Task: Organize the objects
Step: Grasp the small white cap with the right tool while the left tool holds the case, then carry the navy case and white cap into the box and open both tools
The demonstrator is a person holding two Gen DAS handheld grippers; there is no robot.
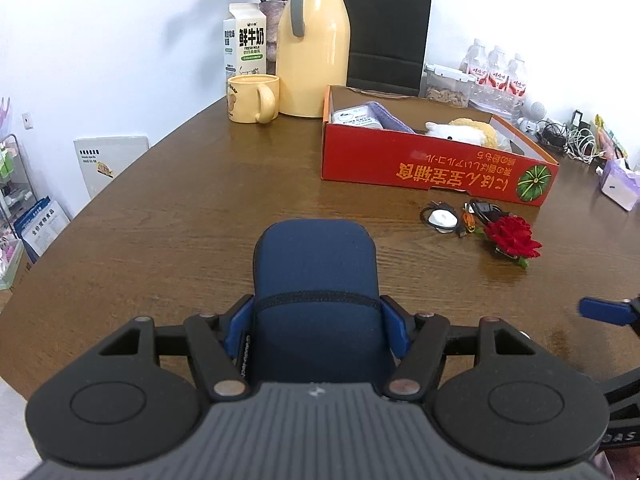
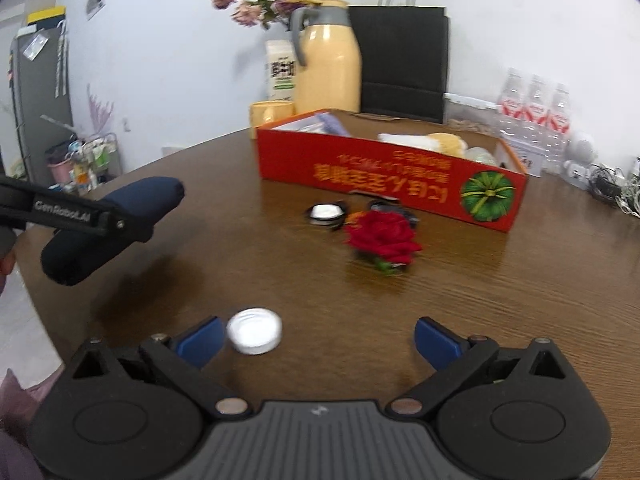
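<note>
Wood table (image 1: 180, 208): red box (image 1: 400, 160) w/ plush toy (image 1: 460, 130); left gripper (image 1: 316, 320) grips navy pouch (image 1: 316, 264); right gripper (image 2: 316, 338) spread.

Each camera sat low on its tool, looking forward across the counter (image 1: 168, 216) toward the far wall. Both views shared the red box (image 1: 432, 160) (image 2: 384, 176), the red rose (image 1: 512, 236) (image 2: 382, 240) and the yellow jug (image 1: 314, 44) (image 2: 328, 66); the right view stood nearer the rose.

left claw (image 1: 316, 320) raised above the desk (image 1: 180, 216), fingers clamped on both sides of a dark blue pouch (image 1: 316, 280); right claw (image 2: 316, 338) low over the desk, fingers spread wide, gripping nothing.
</note>
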